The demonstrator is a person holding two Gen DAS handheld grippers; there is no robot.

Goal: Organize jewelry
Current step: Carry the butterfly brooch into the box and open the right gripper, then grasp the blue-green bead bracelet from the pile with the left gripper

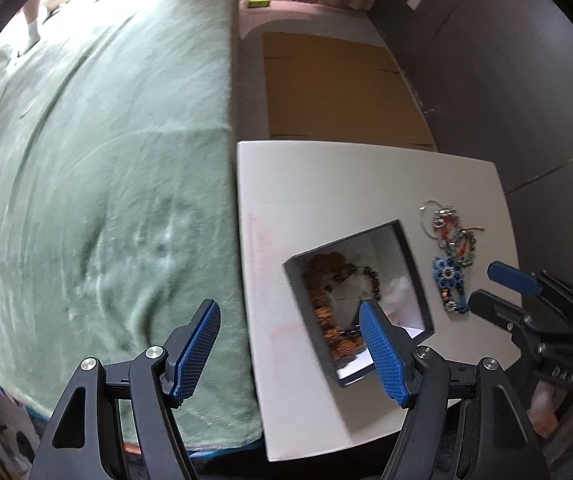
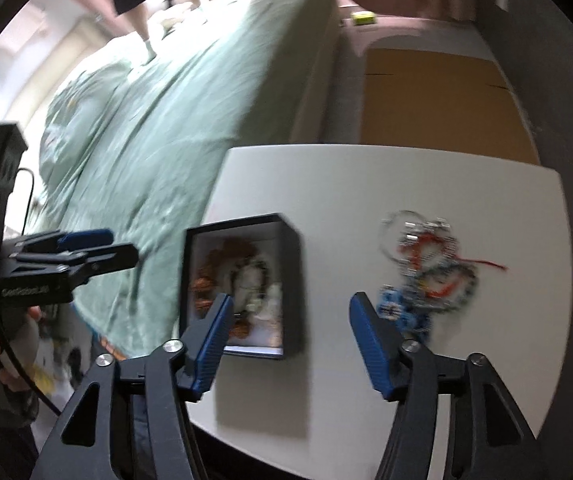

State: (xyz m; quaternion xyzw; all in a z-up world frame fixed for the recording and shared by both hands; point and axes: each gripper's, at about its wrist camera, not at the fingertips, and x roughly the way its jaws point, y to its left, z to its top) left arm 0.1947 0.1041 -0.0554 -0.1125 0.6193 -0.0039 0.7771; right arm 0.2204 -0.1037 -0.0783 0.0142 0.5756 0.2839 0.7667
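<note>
A small black box [image 1: 406, 256] [image 2: 292, 280] sits open on a white table [image 1: 326, 184] [image 2: 346, 184]; it holds orange and dark beaded bracelets [image 1: 326, 312] [image 2: 210, 276]. Right of the box lies a tangle of silver, red and blue jewelry [image 1: 448, 248] [image 2: 426, 268]. My left gripper [image 1: 290, 344] is open and empty, above the box's left side and the bed edge. My right gripper [image 2: 290, 336] is open and empty, above the table between box and jewelry pile; it also shows in the left wrist view [image 1: 482, 284].
A bed with a green blanket [image 1: 106, 160] [image 2: 158, 120] borders the table's left side. A brown cardboard sheet [image 1: 338, 88] [image 2: 442, 100] lies on the floor behind the table. A dark wall [image 1: 506, 80] runs along the right.
</note>
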